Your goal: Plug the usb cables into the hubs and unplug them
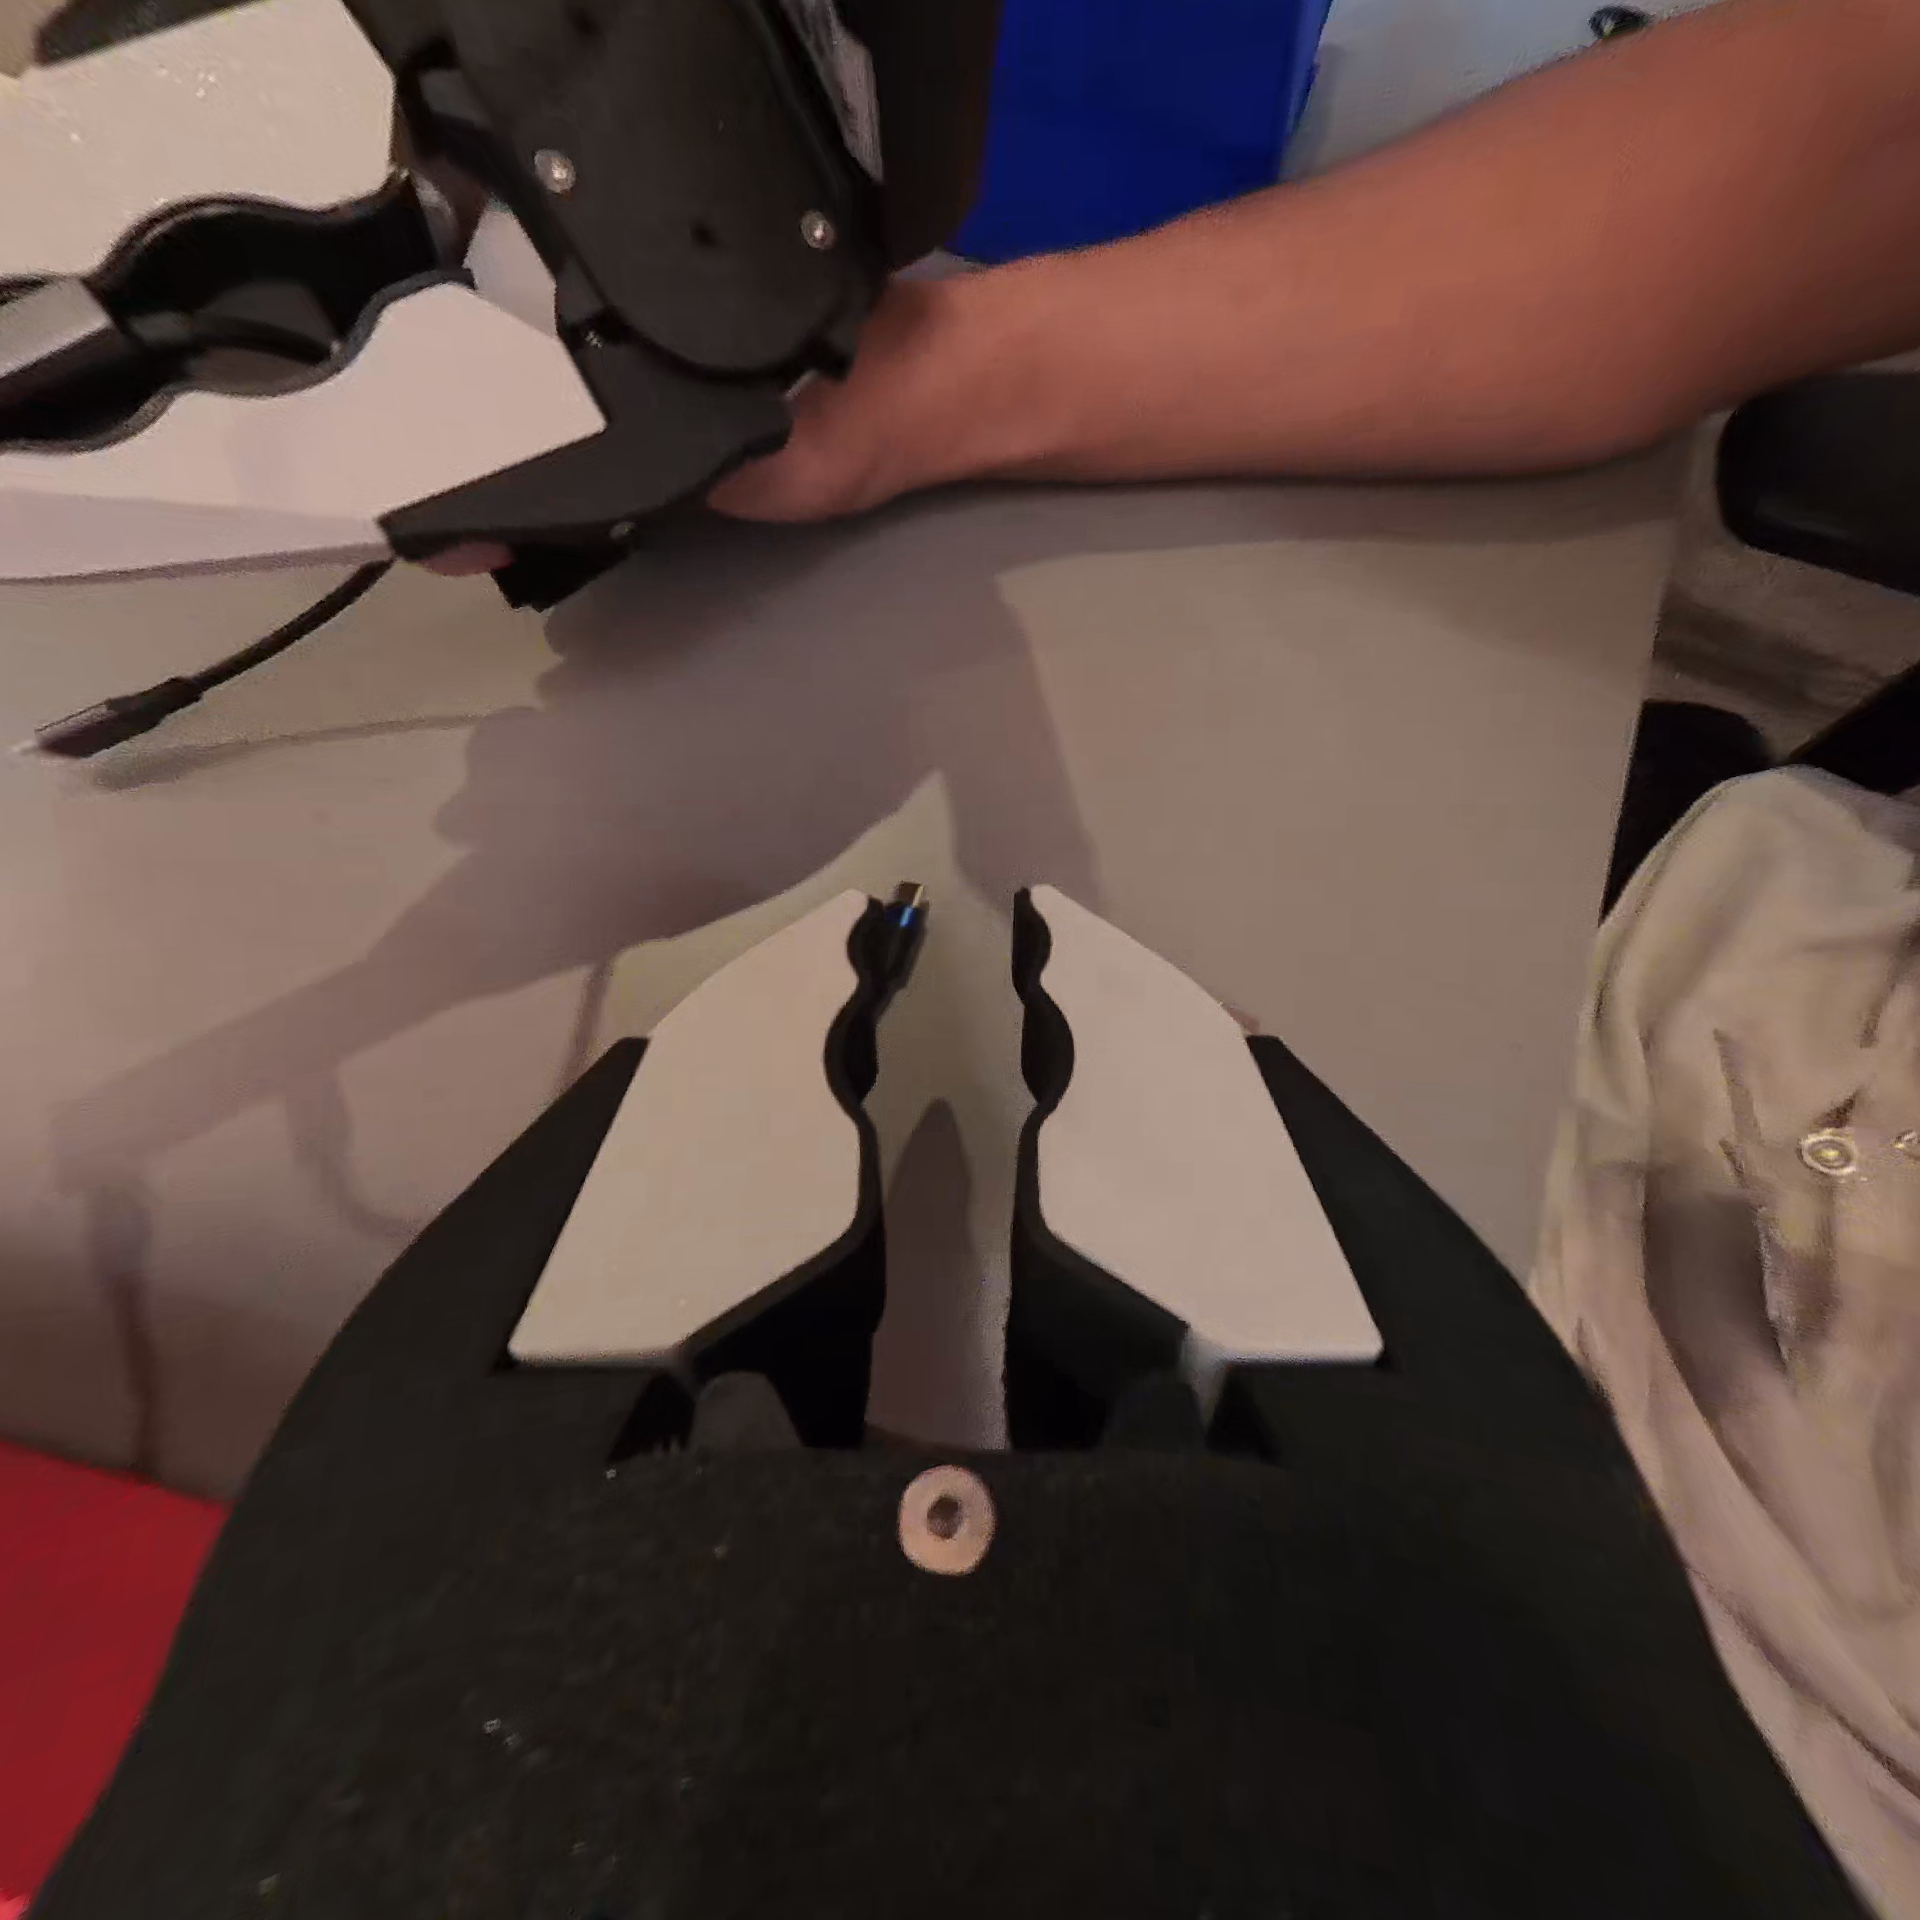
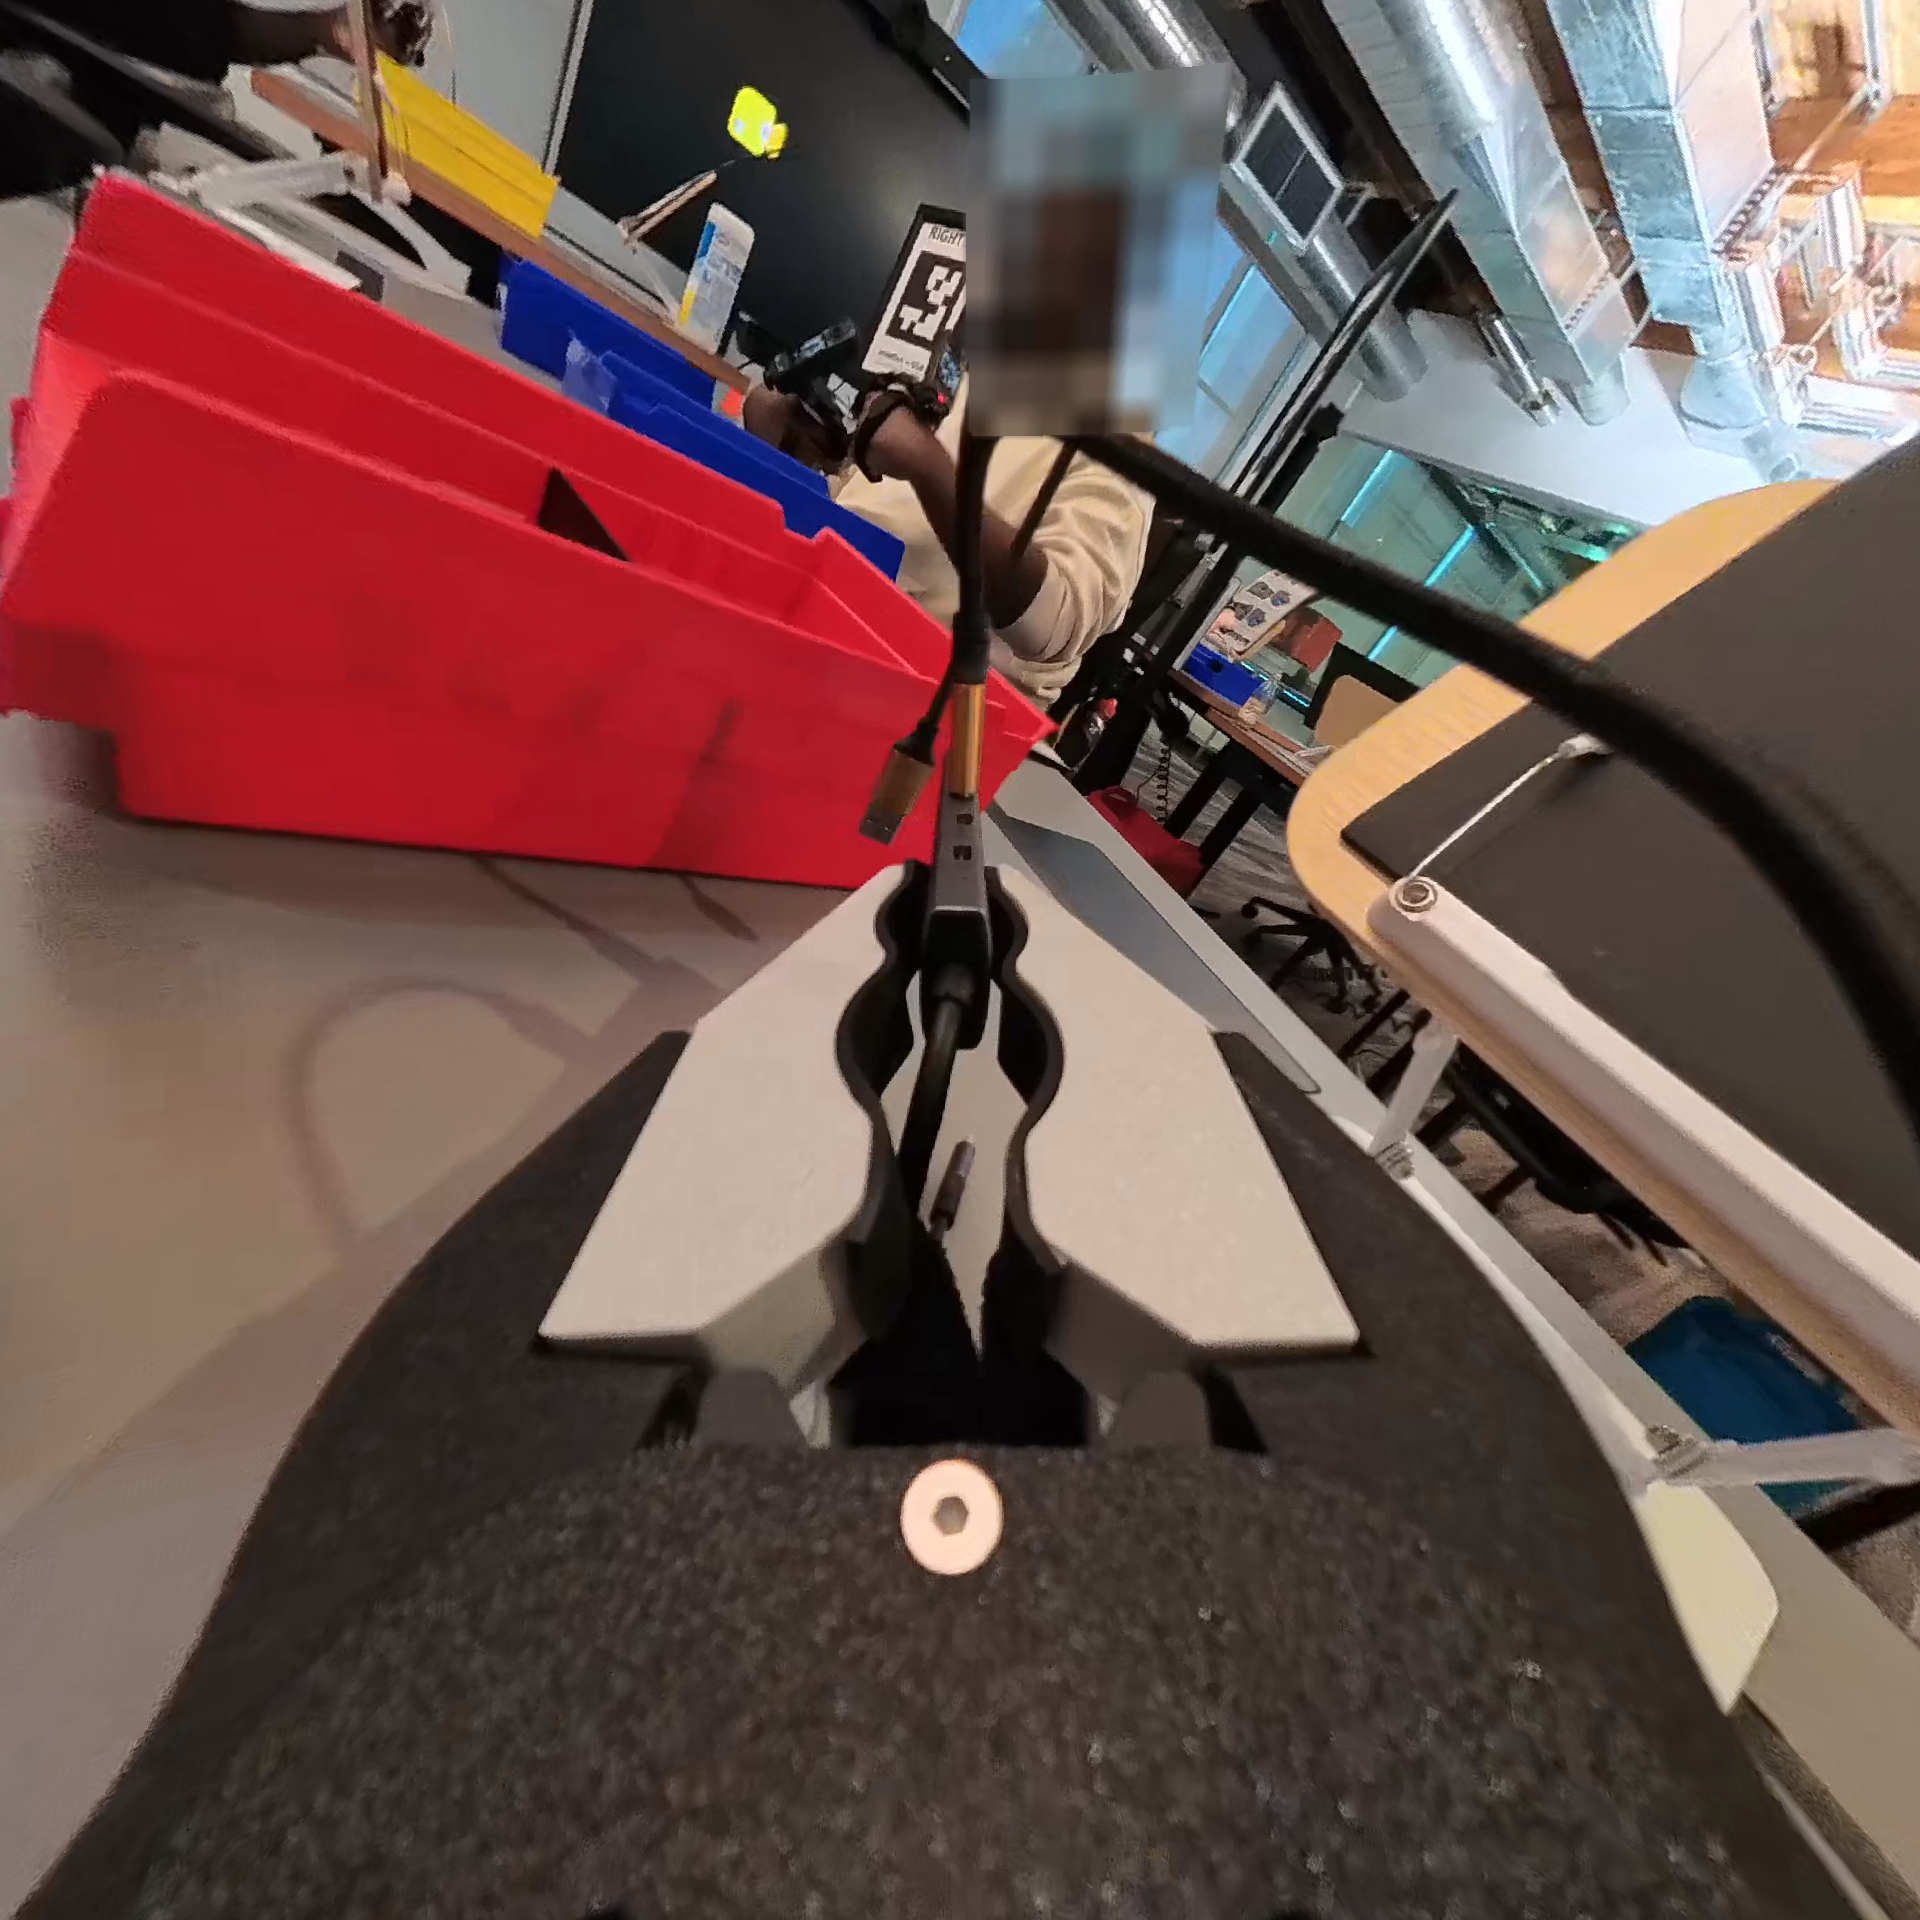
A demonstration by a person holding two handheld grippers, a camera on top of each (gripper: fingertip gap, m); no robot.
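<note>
Right claw [image 2: 954, 914] pinches a black cable plug [image 2: 954, 883], long axis running forward along its fingers; left claw [image 1: 943, 904] spread above grey tabletop [image 1: 1299, 779].

A grey table [image 2: 208, 987] carries stacked red bins [image 2: 416, 644], blue bins [image 2: 623, 343] behind them, and a loose black cable plug [image 1: 114, 717].

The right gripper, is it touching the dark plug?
Touching. The right wrist view shows the right gripper with both fingers pressed against the dark plug, no gap.
</note>
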